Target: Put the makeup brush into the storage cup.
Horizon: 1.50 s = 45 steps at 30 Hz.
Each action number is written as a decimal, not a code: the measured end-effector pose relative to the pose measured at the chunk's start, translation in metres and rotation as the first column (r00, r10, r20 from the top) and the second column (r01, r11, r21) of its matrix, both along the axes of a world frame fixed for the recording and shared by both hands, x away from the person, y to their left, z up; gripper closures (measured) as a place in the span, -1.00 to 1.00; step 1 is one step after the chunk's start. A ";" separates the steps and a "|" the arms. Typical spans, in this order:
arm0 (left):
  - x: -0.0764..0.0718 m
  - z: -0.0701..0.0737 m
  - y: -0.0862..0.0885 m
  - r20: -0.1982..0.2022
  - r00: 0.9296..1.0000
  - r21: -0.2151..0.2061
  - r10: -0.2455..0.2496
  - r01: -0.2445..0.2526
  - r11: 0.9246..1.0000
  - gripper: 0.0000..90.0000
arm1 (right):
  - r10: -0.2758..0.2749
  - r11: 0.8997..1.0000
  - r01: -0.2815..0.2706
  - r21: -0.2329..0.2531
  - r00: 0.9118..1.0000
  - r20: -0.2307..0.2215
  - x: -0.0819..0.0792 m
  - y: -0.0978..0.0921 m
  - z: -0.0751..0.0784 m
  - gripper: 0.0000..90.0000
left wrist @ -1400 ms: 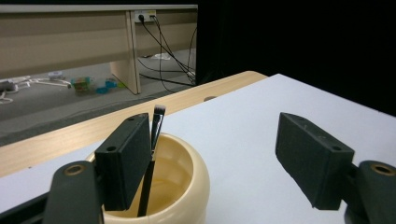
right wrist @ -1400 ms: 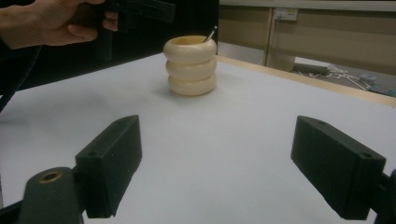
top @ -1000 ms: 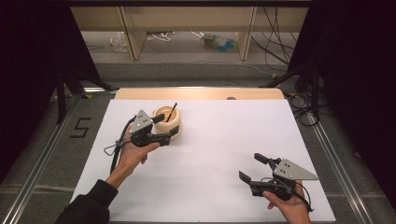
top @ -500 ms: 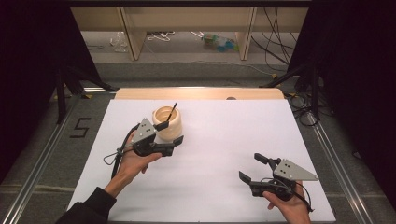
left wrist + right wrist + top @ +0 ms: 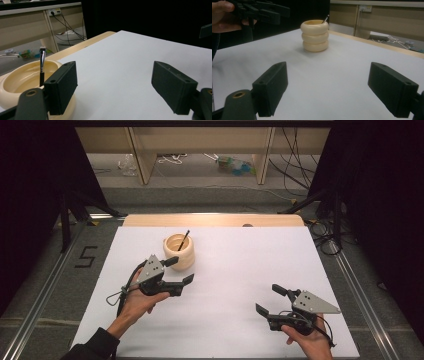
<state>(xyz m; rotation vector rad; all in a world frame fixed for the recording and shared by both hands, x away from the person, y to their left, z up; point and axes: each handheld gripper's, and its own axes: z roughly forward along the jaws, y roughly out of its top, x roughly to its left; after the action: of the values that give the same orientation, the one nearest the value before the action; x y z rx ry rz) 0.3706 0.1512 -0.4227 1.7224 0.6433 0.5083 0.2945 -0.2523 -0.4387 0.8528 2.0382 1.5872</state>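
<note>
Left gripper view alone shows brush (image 5: 42, 66) bristles inside holder (image 5: 23, 77).

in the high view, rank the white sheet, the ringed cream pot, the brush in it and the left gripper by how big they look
1. white sheet, by far the largest
2. left gripper
3. ringed cream pot, smaller than that gripper, though the gripper is held nearer the camera
4. brush, a thin stick

The brush (image 5: 183, 240) sinks into the cup (image 5: 179, 252), lower end hidden; at 7 o'clock the left sleeve (image 5: 92, 347) runs off-frame
</note>
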 end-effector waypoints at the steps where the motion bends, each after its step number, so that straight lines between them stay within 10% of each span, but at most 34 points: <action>1: -0.001 0.000 0.001 0.003 1.000 0.003 -0.001 0.001 1.000 -0.54 | -0.001 1.000 0.001 0.000 1.000 0.002 0.000 0.000 0.000 -0.61; 45: -0.027 -0.009 0.021 0.017 0.999 0.007 -0.039 0.039 0.999 -0.63 | 0.000 1.000 0.000 0.001 1.000 0.000 0.000 0.001 0.000 -0.62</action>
<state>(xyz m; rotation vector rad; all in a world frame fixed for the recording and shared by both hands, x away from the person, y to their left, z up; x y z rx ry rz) 0.3437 0.1724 -0.4322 1.7314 0.5953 0.4980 0.2944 -0.2517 -0.4388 0.8533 2.0373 1.5881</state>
